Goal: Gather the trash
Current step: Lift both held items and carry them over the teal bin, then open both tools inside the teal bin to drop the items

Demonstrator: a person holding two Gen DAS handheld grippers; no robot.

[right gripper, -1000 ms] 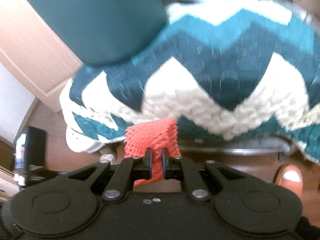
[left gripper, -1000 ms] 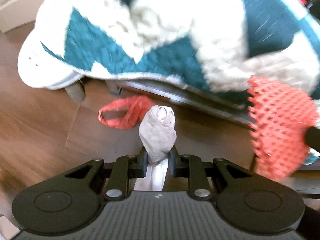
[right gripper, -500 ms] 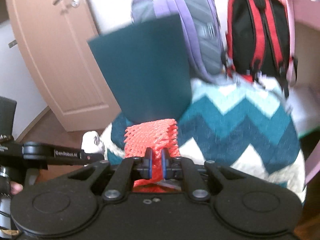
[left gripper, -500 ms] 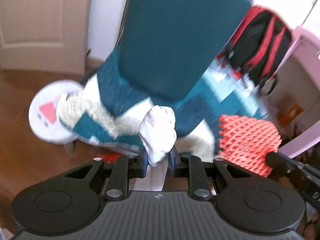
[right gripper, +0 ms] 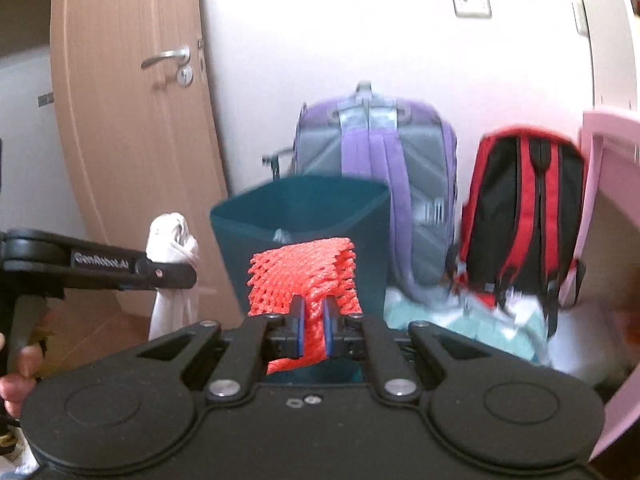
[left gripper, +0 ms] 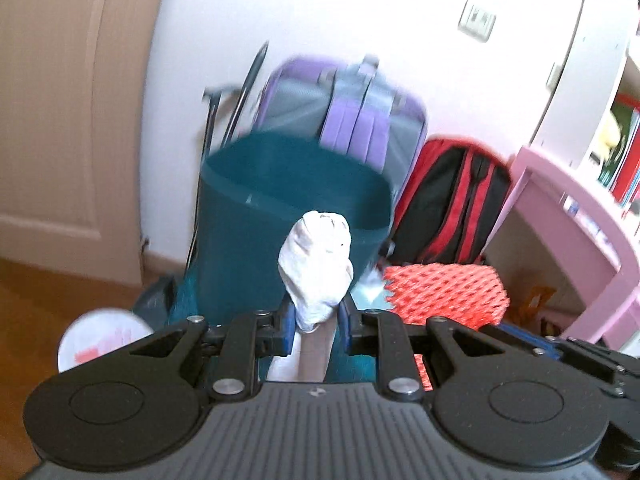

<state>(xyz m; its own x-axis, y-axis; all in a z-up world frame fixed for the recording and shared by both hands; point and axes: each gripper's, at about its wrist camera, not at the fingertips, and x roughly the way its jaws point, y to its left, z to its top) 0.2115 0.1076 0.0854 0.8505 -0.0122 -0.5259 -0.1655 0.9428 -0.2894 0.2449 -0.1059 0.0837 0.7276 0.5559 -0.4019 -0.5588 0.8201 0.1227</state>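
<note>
Against the white wall, between the wooden door [right gripper: 132, 160] and a pink desk [left gripper: 568, 240], a teal waste bin [right gripper: 304, 216] stands open-topped in front of a purple backpack [right gripper: 400, 176], with a red-and-black backpack [right gripper: 524, 208] just beside that.

The left tongs [left gripper: 316, 324] are clamped on a wad of white tissue [left gripper: 316, 264], which sticks up between the jaws and, in the left wrist view, sits in line with the bin's front wall, below its rim. The right tongs [right gripper: 314, 334] are pinched on a piece of red foam netting [right gripper: 304, 276]; in the right wrist view the netting overlaps the bin's front face, its top just under the rim. From that same view the left tongs show off to the left side of the bin, tissue hanging down from them.

Judged from this, the picking-up part is done for these two pieces: both are lifted and carried, one in each hand, and both are near the bin. Neither is over the opening yet, so the drop is what remains. Each hand likely needs to rise above the rim and move forward before letting go. A pale scrap seems to lie inside the bin, though blur makes it uncertain. Whether more trash is left elsewhere in the room cannot be told from these views.
</note>
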